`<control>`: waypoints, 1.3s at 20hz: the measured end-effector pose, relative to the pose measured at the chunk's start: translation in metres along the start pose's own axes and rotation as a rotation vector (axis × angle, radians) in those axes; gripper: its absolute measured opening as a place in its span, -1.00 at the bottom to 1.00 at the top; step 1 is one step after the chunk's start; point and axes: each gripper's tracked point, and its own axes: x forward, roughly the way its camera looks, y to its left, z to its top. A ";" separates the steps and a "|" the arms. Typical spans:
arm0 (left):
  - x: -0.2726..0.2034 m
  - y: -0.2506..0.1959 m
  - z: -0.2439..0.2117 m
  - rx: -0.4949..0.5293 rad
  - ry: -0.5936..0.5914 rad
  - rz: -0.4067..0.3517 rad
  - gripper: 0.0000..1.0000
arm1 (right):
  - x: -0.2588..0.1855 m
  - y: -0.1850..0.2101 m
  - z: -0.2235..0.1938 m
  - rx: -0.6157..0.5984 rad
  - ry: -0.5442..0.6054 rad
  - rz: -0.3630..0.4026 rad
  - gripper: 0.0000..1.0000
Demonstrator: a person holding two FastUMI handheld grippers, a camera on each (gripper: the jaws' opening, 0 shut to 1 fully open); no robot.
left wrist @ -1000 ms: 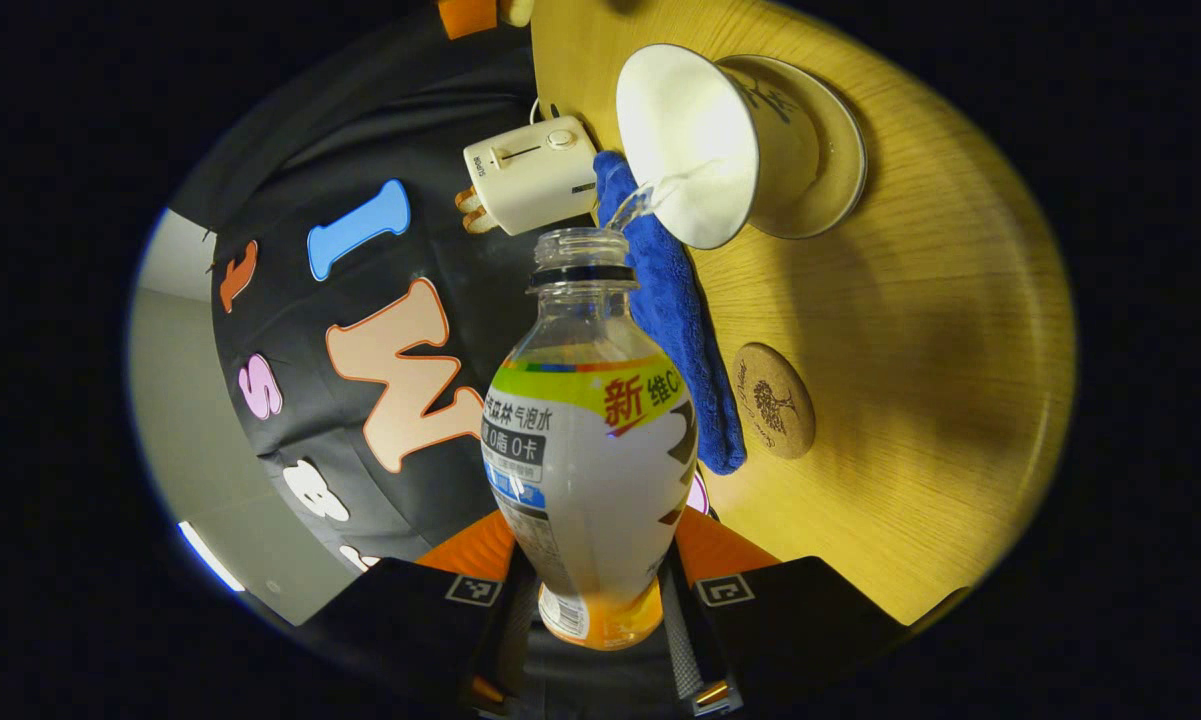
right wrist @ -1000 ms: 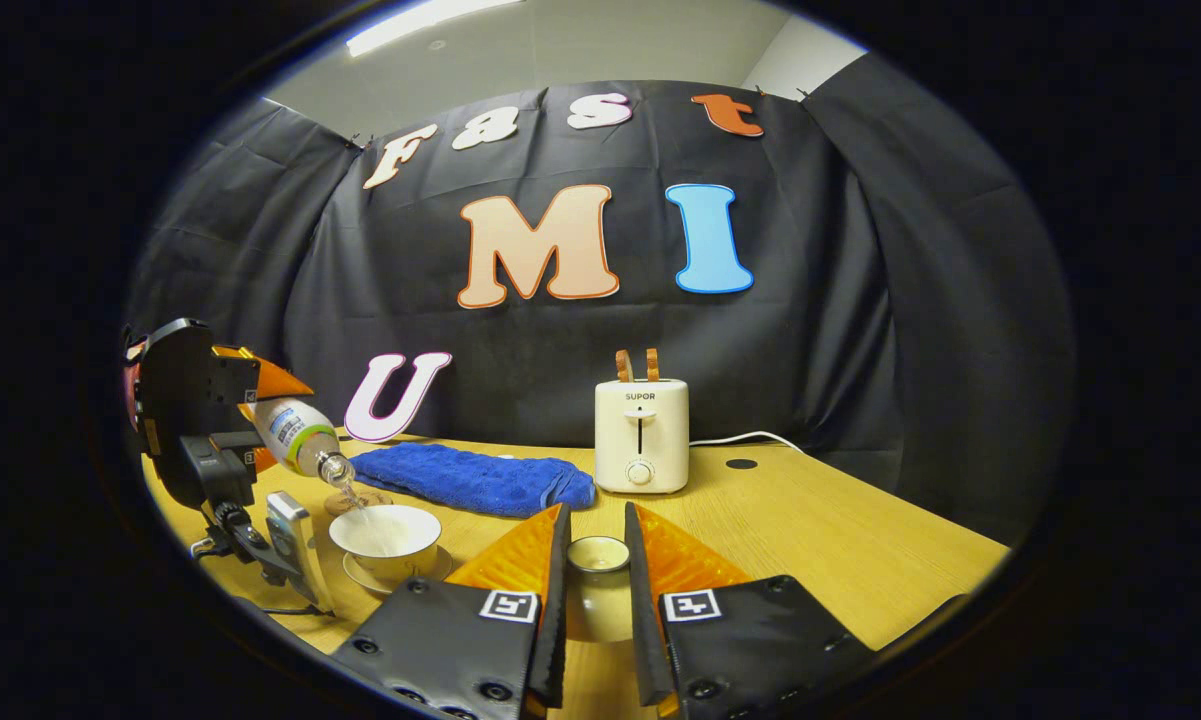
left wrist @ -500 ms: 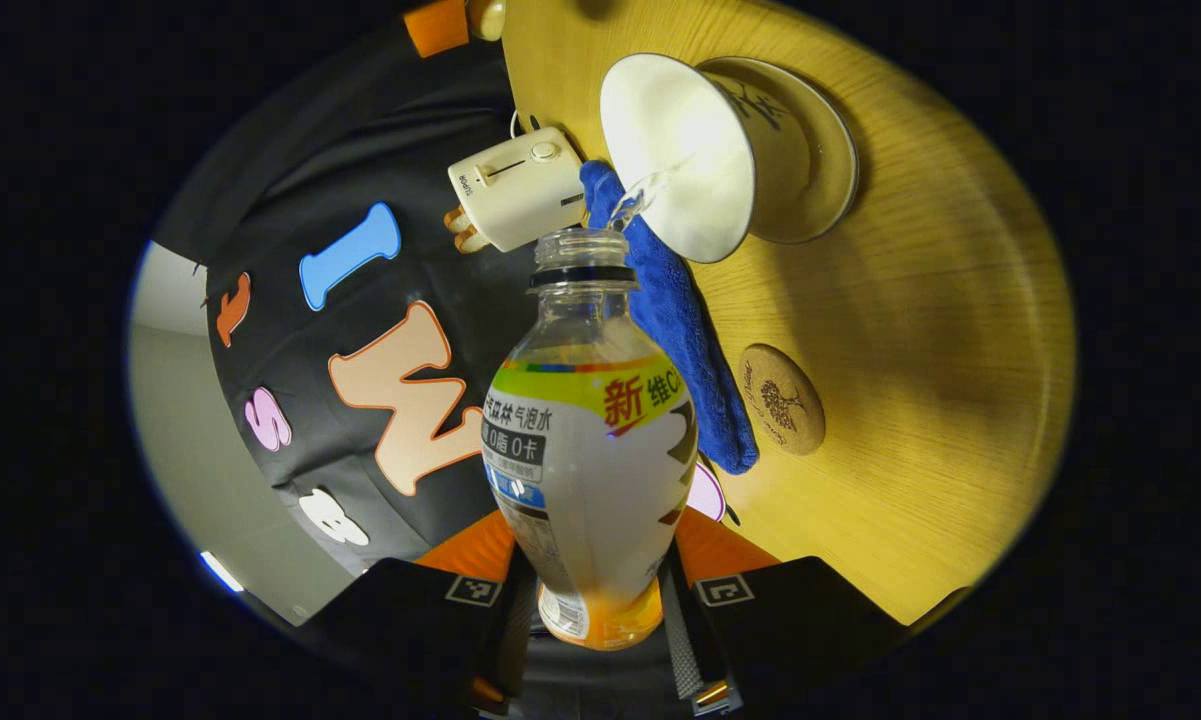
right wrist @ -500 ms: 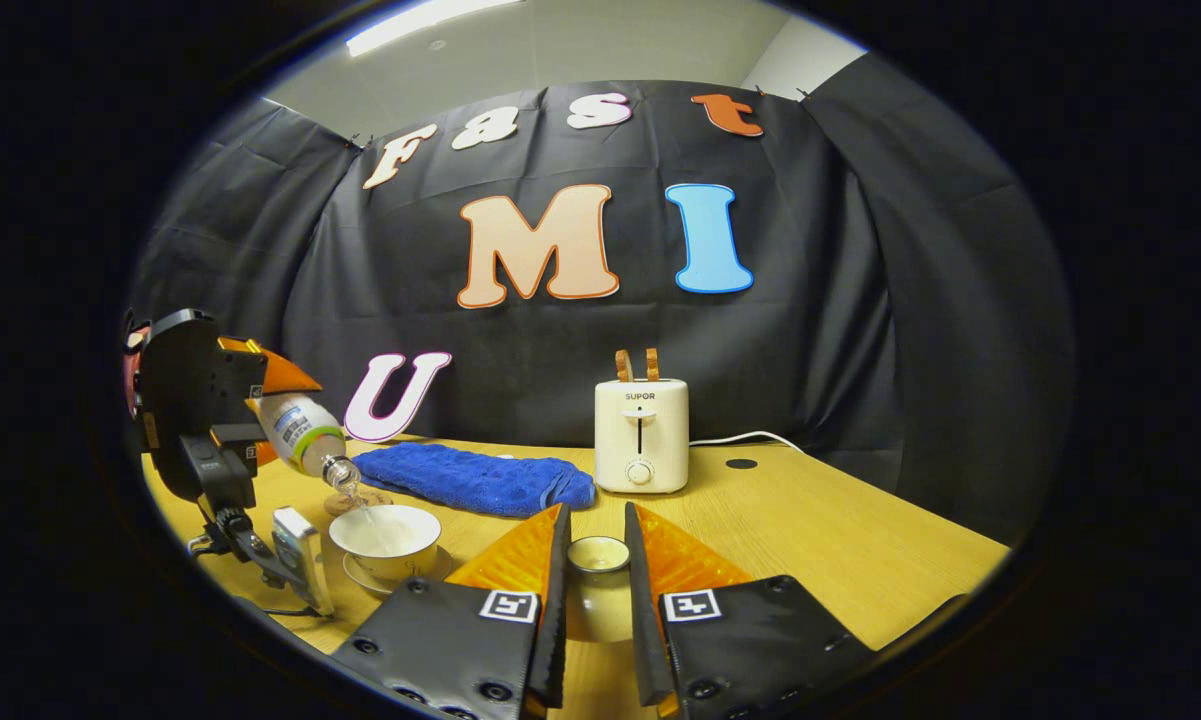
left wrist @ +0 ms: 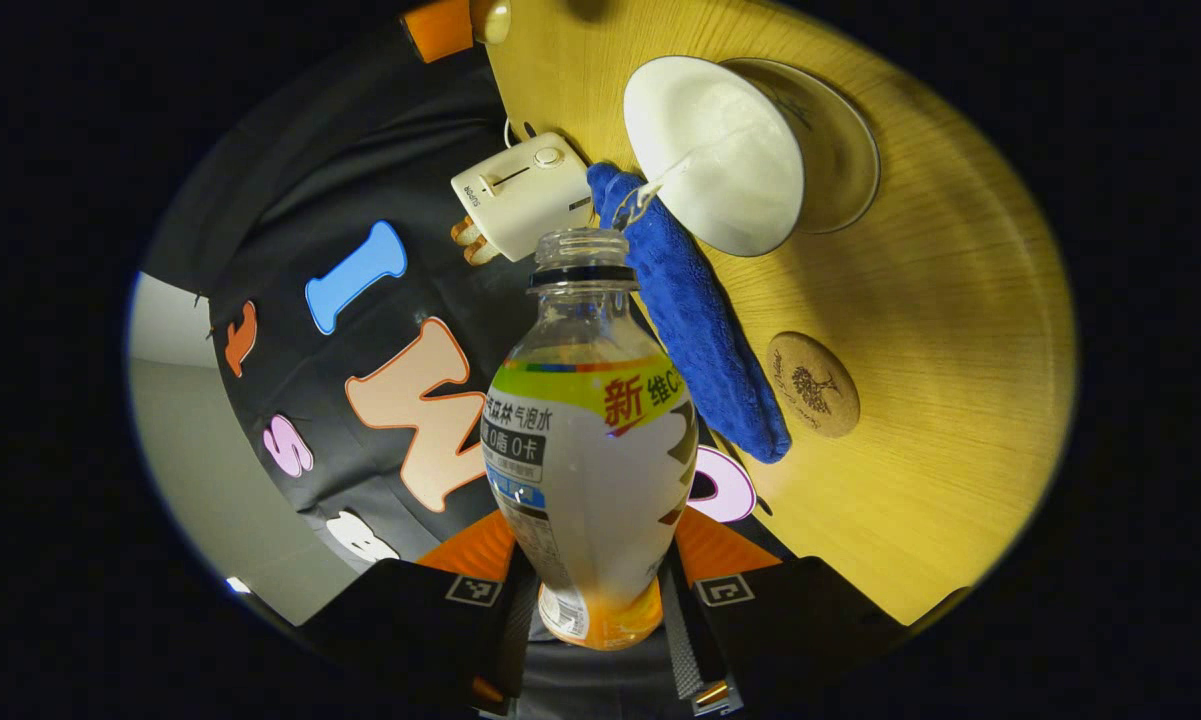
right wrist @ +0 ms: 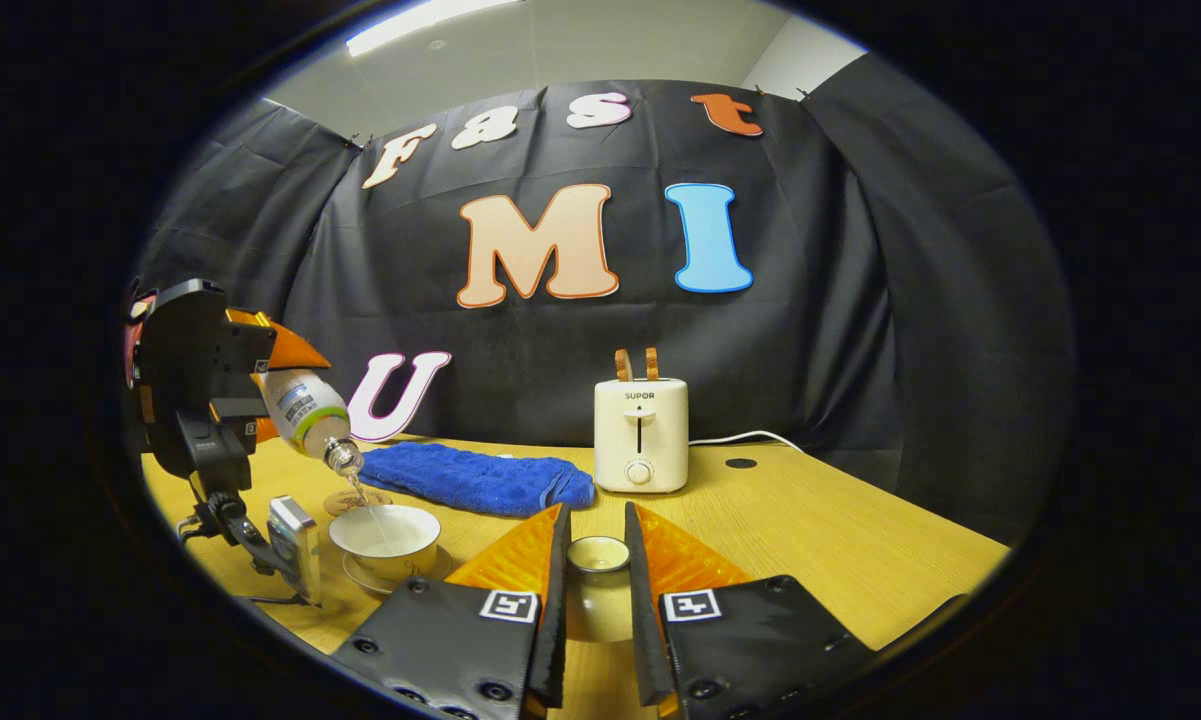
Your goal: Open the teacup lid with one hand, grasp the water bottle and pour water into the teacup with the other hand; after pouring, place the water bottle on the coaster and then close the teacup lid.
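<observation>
Right gripper view: water bottle [right wrist: 305, 418] above teacup [right wrist: 385, 535] rim.

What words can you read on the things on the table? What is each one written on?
"SUPOR": on the front of the toaster, above its lever.
Water bottle: its label carries print, which I leave unread.
Coaster: a tree picture with tiny marks beside it, too small to read.
Teacup lid: no writing that I can see.

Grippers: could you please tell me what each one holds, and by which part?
Left hand-held gripper clamps the water bottle by its base; right hand-held gripper grips the teacup lid by its sides.
</observation>
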 end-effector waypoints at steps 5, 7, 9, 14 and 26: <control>0.003 0.020 -0.006 0.050 0.003 0.027 0.10 | 0.000 0.000 0.000 0.000 0.000 0.000 -0.36; 0.001 0.024 -0.008 0.073 0.007 0.034 0.10 | 0.000 0.001 0.001 0.000 0.000 0.000 -0.36; 0.000 0.023 -0.008 0.083 0.006 0.032 0.10 | -0.001 0.001 0.000 0.000 0.000 -0.001 -0.37; 0.002 0.023 -0.006 0.082 0.001 0.034 0.10 | -0.001 0.001 0.000 0.000 0.000 -0.001 -0.37; 0.000 -0.069 0.006 -0.489 -0.042 -0.154 0.09 | 0.000 0.001 0.000 0.000 0.000 -0.001 -0.39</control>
